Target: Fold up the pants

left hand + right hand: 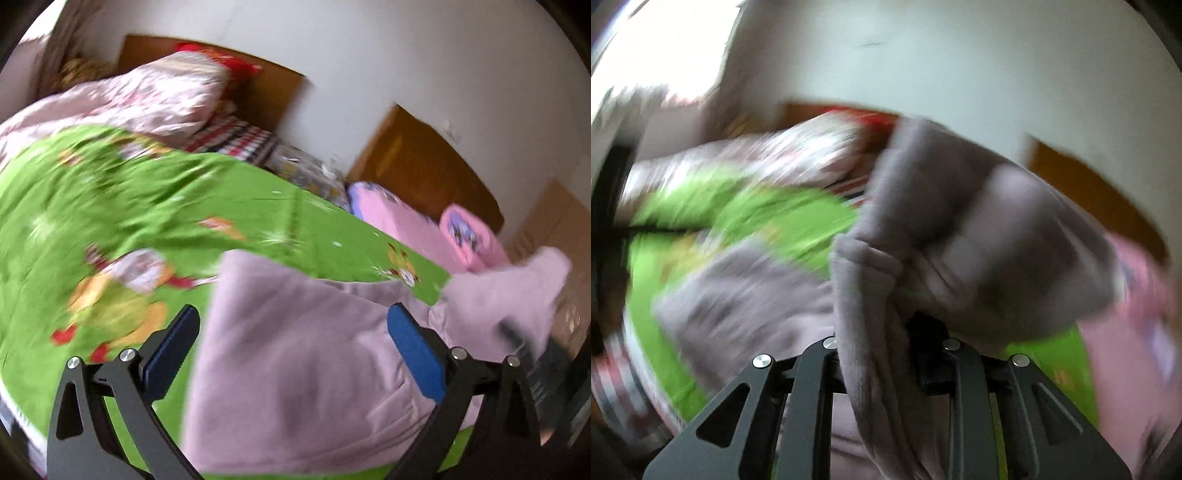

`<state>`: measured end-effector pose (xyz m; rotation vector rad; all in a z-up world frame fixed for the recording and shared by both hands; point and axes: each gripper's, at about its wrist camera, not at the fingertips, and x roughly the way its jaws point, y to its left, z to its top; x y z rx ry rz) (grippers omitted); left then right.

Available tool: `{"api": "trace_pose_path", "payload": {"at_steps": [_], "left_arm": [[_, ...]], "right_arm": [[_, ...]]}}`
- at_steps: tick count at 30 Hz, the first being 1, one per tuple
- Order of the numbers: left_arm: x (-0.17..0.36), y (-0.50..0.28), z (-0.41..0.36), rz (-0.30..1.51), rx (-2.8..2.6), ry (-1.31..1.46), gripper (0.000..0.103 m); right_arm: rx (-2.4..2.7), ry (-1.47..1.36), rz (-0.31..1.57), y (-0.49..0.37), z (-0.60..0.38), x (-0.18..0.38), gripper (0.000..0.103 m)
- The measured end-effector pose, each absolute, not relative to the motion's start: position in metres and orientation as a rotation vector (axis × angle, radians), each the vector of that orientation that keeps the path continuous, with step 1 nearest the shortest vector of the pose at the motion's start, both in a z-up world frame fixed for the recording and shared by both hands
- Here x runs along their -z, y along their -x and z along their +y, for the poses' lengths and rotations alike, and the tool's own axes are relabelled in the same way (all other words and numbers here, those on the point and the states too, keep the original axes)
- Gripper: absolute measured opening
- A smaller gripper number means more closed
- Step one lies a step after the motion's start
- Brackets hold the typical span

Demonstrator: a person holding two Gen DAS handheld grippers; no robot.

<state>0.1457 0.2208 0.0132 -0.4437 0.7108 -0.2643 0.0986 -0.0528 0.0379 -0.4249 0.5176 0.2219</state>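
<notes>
The pale pink-lilac pants (295, 354) lie on a green cartoon-print bedspread (155, 206). My left gripper (291, 332) is open and empty, its blue-padded fingers (413, 350) spread just above the pants. My right gripper (879, 332) is shut on a bunched part of the pants (945, 236) and holds it lifted off the bed; that raised part shows at the right of the left wrist view (517, 295). The right gripper's fingertips are hidden by the cloth. Both views are motion-blurred.
A pink floral quilt (147, 99) and a plaid pillow (236, 140) lie at the head of the bed against a wooden headboard (273, 92). Pink bedding (424, 225) lies at the right near a second wooden board (424, 170) and the white wall.
</notes>
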Motion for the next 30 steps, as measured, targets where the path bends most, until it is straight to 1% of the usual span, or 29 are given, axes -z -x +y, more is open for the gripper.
{"api": "trace_pose_path", "payload": {"at_steps": [1,3,5,6,7,10,14,18,22,26,27,29,30], "left_arm": [[-0.006,-0.142,0.234,0.724,0.255,0.479,0.101],[0.004,-0.135,0.248,0.755,0.259,0.521,0.101],[0.012,-0.129,0.252,0.781,0.297,0.559,0.101],[0.015,-0.127,0.253,0.787,0.324,0.574,0.101],[0.015,-0.125,0.251,0.789,0.352,0.587,0.101],[0.015,-0.126,0.241,0.811,0.460,0.650,0.101],[0.022,-0.138,0.219,0.905,0.646,0.769,0.101],[0.028,-0.149,0.192,1.023,0.670,0.739,0.101],[0.023,-0.164,0.175,1.030,0.776,0.798,0.101],[0.027,-0.194,0.145,1.089,0.742,0.744,0.101],[0.033,-0.203,0.138,1.119,0.718,0.728,0.101],[0.045,-0.214,0.134,1.170,0.636,0.709,0.101],[0.047,-0.214,0.133,1.170,0.623,0.709,0.101]], "right_arm": [[-0.279,0.541,0.544,-0.098,-0.019,-0.016,0.022],[-0.346,0.707,0.570,-0.093,0.019,0.021,0.022],[-0.377,0.883,0.591,-0.088,0.043,0.064,0.023],[-0.349,0.934,0.558,-0.084,0.047,0.076,0.023],[-0.327,0.948,0.513,-0.079,0.047,0.079,0.023],[-0.335,0.905,0.509,-0.082,0.040,0.071,0.022],[-0.317,0.914,0.459,-0.071,0.038,0.069,0.022],[-0.308,0.838,0.411,-0.062,0.030,0.052,0.021],[-0.303,0.840,0.385,-0.060,0.032,0.048,0.021],[-0.315,0.892,0.383,-0.054,0.038,0.057,0.022],[-0.324,0.902,0.392,-0.053,0.039,0.058,0.023],[-0.348,0.892,0.420,-0.051,0.031,0.056,0.034],[-0.357,0.855,0.430,-0.047,0.020,0.049,0.050]]}}
